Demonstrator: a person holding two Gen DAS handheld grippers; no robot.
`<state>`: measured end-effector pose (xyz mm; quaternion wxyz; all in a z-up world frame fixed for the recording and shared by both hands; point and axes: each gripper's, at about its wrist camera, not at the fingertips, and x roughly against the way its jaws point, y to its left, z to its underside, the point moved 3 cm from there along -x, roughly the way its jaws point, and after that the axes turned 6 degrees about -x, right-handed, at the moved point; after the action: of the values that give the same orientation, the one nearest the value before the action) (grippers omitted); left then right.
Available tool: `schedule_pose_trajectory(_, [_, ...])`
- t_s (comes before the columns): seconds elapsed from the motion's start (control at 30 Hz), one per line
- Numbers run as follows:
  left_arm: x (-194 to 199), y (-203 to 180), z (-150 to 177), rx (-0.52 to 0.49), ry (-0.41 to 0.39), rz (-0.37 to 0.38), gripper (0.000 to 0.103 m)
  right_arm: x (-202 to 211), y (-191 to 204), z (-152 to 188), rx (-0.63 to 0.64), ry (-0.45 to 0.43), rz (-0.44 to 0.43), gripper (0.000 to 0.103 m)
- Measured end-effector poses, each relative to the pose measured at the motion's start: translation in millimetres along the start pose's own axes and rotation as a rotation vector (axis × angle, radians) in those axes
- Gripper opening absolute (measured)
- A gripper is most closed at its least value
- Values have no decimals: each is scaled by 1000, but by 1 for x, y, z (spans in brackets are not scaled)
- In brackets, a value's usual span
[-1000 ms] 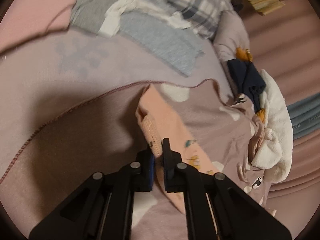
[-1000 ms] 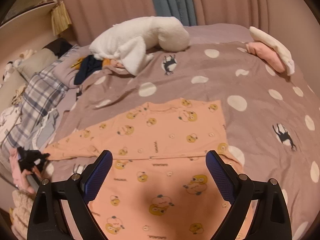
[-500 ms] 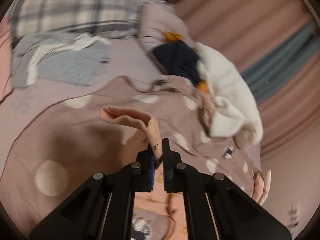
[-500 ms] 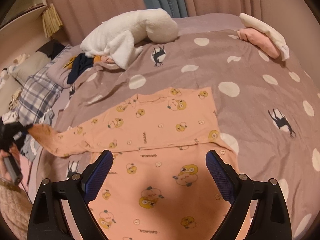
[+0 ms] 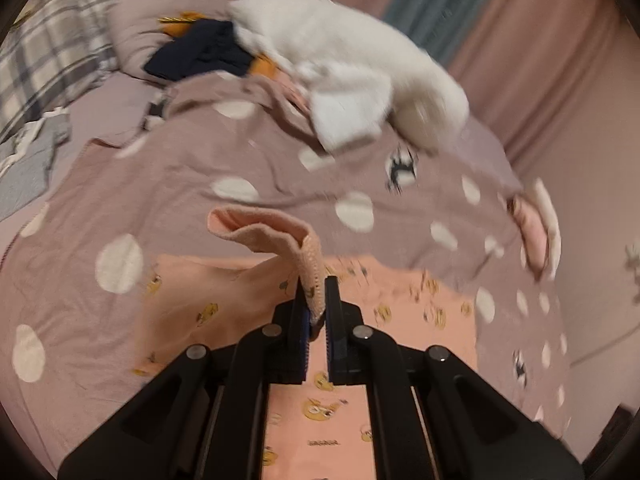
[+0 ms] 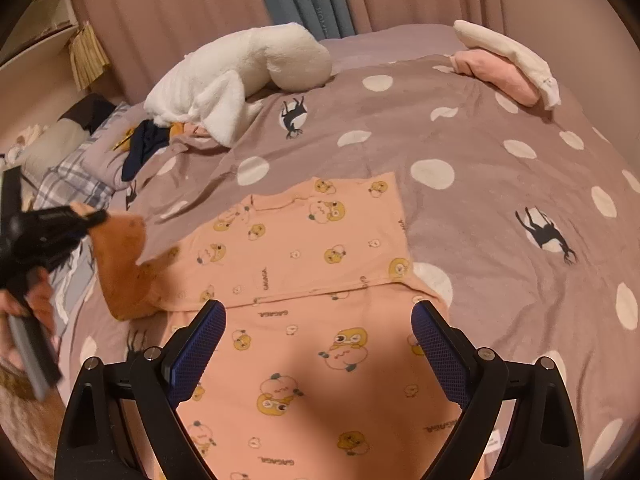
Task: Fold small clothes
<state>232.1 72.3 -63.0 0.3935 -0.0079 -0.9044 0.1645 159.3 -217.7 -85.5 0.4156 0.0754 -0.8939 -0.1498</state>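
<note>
A peach child's top [image 6: 312, 248] with yellow chick prints lies flat on the dotted mauve bedspread [image 6: 480, 152]; it also shows in the left wrist view [image 5: 224, 304]. My left gripper [image 5: 316, 300] is shut on the ribbed cuff of its left sleeve [image 5: 276, 232] and holds it lifted above the garment's body. In the right wrist view the left gripper [image 6: 86, 218] is at the left with the raised sleeve [image 6: 120, 264]. My right gripper [image 6: 318, 354] is open and empty, hovering over the garment's lower part.
A white plush toy [image 6: 240, 76] and dark clothes [image 6: 144, 144] lie at the head of the bed. Folded pink and cream clothes [image 6: 508, 68] sit at the far right. A plaid pillow [image 5: 44, 60] and grey garments [image 5: 28, 160] lie to the left. Curtains hang behind.
My left gripper has lifted the sleeve cuff and carried it rightward over the garment's body. The right gripper has stayed open, nearly in place.
</note>
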Motion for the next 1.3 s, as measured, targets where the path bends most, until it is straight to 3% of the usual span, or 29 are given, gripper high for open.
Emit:
schedule_pose_trajectory(0.4, [-74, -32, 65, -70, 196, 15, 6, -4, -18, 2, -33, 15, 13, 95])
schedule_pose_trajectory(0.67, [-100, -23, 94, -32, 276, 3, 7, -12, -20, 5, -28, 35, 22, 95])
schedule_pose_trajectory(0.73, [-100, -22, 96, -17, 282, 21, 13, -14, -19, 5, -23, 40, 22, 95])
schedule_pose_trajectory(0.77, [-99, -21, 96, -3, 287, 40, 21, -15, -18, 5, -22, 43, 21, 95])
schedule_pose_trajectory(0.83, [-94, -22, 95, 29, 293, 89, 40, -20, -16, 4, -20, 55, 18, 95])
schedule_pose_trajectory(0.87, [-89, -22, 94, 46, 299, 115, 57, -23, -14, 4, -18, 63, 15, 95])
schedule_pose_trajectory(0.9, [-85, -23, 92, 53, 301, 131, 65, -25, -13, 4, -14, 70, 11, 95])
schedule_pose_trajectory(1.03, [-54, -17, 79, 59, 268, 144, 76, -40, -2, 4, 13, 114, -8, 94])
schedule_pose_trajectory(1.1, [-35, -6, 73, 57, 229, 110, 81, -49, 8, 3, 29, 139, -24, 92])
schedule_pose_trajectory(1.3, [6, 43, 61, 92, 145, -30, 81, -71, 47, 1, 104, 204, -57, 83])
